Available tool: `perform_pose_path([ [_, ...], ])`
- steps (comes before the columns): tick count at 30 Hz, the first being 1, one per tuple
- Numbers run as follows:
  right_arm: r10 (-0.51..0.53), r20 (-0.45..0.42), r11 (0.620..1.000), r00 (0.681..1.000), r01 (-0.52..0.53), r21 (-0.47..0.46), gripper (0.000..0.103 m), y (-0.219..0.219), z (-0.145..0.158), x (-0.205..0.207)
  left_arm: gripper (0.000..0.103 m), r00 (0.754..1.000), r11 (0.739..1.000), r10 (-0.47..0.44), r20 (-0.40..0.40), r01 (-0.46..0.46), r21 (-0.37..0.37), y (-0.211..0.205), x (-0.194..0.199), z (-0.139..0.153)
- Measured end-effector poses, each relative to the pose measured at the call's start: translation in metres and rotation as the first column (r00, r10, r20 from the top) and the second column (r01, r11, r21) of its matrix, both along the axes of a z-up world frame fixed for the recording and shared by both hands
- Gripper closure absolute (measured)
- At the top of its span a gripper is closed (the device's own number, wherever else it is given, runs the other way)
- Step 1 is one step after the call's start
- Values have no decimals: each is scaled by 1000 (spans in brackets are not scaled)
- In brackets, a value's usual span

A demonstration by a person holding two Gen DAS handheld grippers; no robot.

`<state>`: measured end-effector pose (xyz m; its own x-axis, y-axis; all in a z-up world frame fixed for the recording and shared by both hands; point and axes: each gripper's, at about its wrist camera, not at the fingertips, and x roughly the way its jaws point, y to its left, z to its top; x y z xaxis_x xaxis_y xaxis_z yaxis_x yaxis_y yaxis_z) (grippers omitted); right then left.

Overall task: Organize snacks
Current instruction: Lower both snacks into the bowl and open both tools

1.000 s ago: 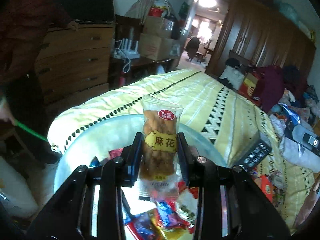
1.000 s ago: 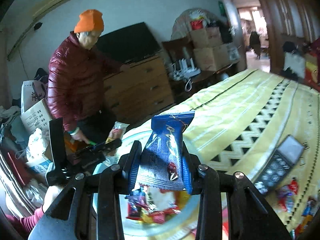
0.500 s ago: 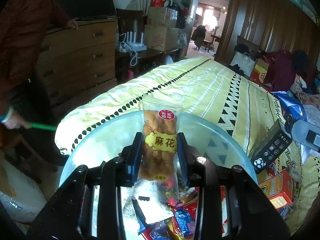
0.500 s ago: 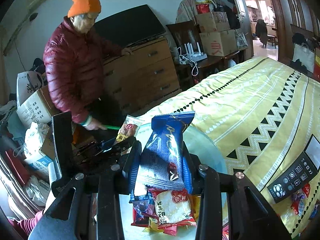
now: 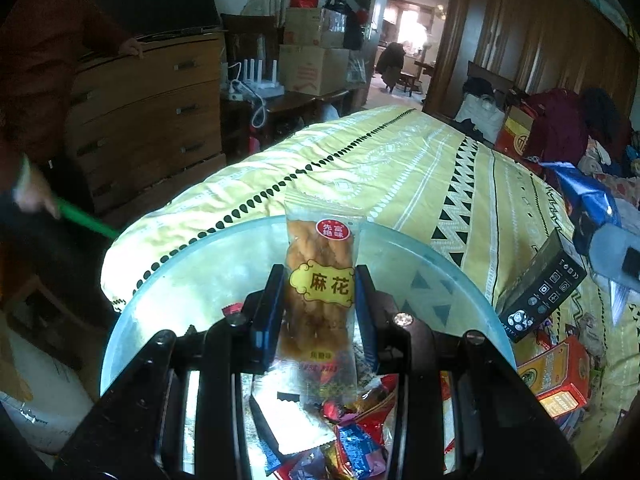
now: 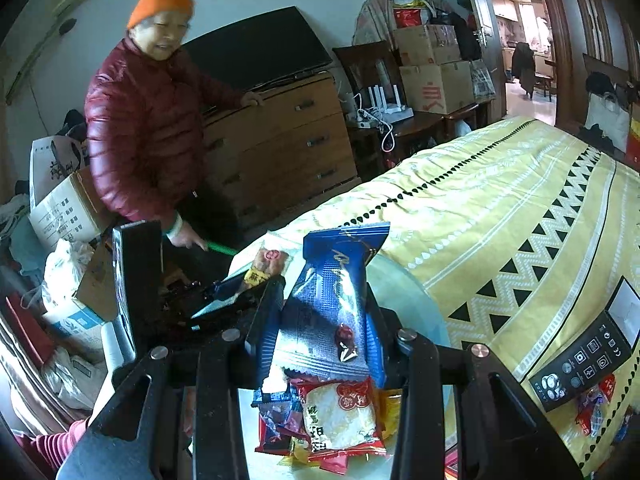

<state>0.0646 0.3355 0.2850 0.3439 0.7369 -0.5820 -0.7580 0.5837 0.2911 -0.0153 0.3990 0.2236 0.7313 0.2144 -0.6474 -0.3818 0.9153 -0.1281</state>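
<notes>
Clear plastic packet of golden fried dough twist with yellow label (image 5: 320, 288) stands upright, pinched in left gripper (image 5: 318, 308), jaws closed on it, above pale translucent round bowl (image 5: 192, 276). Blue foil snack packet (image 6: 332, 304) clamped upright in right gripper (image 6: 326, 320), jaws narrowed onto it, over the same bowl. Mixed red and blue wrapped snacks (image 6: 332, 420) piled inside the bowl. Bowl sits on yellow patterned bedspread (image 5: 400, 160); black remote box (image 6: 588, 356) nearby.
</notes>
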Motion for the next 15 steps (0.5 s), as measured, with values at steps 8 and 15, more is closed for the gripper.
perform_pose_path([
  [8, 4, -24, 1000, 1000, -4, 8, 63, 3, -6, 6, 69, 1000, 1000, 5, -22, -5, -8, 5, 5, -6],
  [15, -2, -46, 1000, 999, 2, 9, 63, 0, -15, 17, 69, 999, 1000, -2, -43, 0, -30, 6, 12, -11],
])
